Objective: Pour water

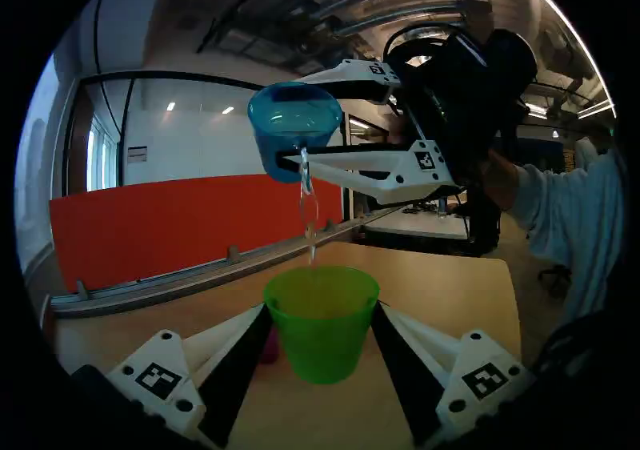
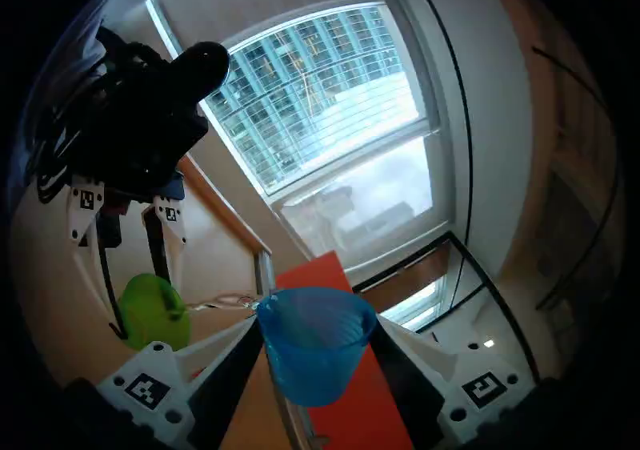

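Note:
My left gripper (image 1: 322, 328) is shut on a green cup (image 1: 322, 328), held upright just over the wooden table (image 1: 448, 282). Above it hangs a blue cup (image 1: 293, 129), tilted toward me, with the right gripper (image 1: 298, 130) shut on it. A thin stream of water (image 1: 308, 210) falls from the blue cup's rim into the green cup. In the right gripper view the blue cup (image 2: 314, 342) sits between my right gripper's (image 2: 316, 346) white fingers, water (image 2: 228, 299) trails from its rim to the green cup (image 2: 152, 310), and the left gripper (image 2: 132, 246) holds that cup.
An orange partition (image 1: 176, 226) with a grey rail (image 1: 208, 266) runs behind the table. A person's light sleeve (image 1: 572, 210) reaches in from the right. A small pink object (image 1: 270, 346) lies beside the green cup. Large windows (image 2: 336, 90) show in the right gripper view.

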